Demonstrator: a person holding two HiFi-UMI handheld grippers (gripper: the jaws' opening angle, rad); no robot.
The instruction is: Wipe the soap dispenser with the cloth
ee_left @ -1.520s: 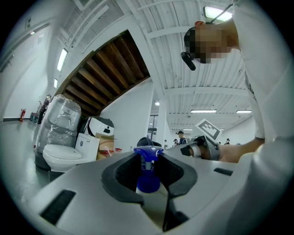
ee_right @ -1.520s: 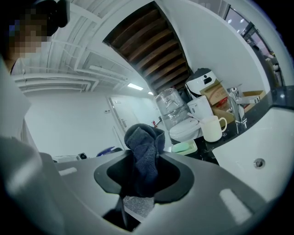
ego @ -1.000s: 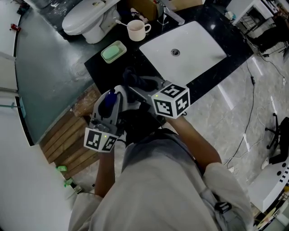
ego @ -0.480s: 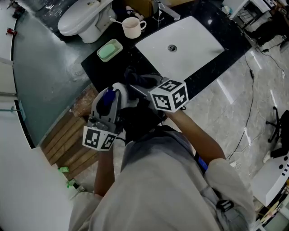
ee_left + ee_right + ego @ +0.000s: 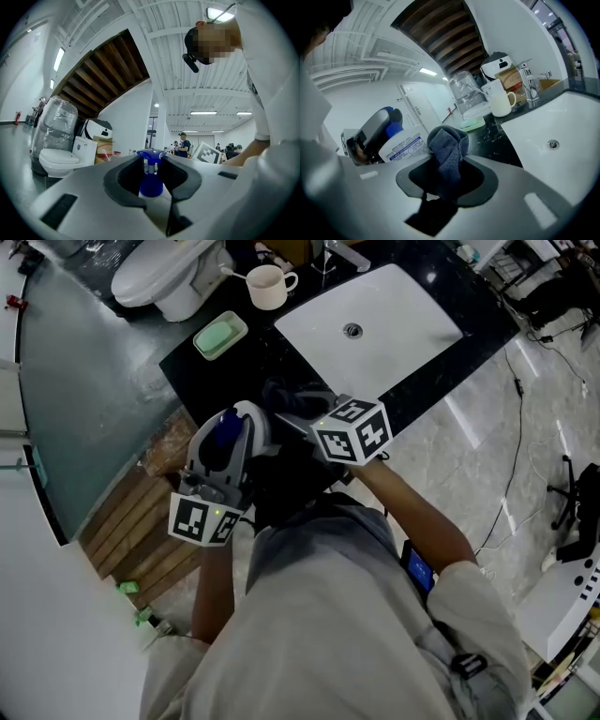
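The soap dispenser (image 5: 228, 439) is a white bottle (image 5: 402, 146) with a blue pump top (image 5: 150, 174). My left gripper (image 5: 152, 161) is shut on its blue neck and holds it up in front of the person's body (image 5: 240, 424). My right gripper (image 5: 448, 165) is shut on a dark blue-grey cloth (image 5: 446, 149). In the head view this cloth (image 5: 292, 399) bunches just right of the dispenser, in front of the right gripper (image 5: 286, 418). From the right gripper view the cloth's top sits close beside the bottle's label; whether they touch I cannot tell.
A black counter (image 5: 216, 371) carries a white sink basin (image 5: 394, 315), a tap (image 5: 530, 80), a cream mug (image 5: 266, 285) and a green soap dish (image 5: 220, 336). A toilet (image 5: 155, 273) stands beyond. Wooden slats (image 5: 136, 535) lie on the floor at left.
The right gripper with the cloth has sunk slightly beside the dispenser. The left gripper keeps the dispenser almost still. The head view has shifted a little.
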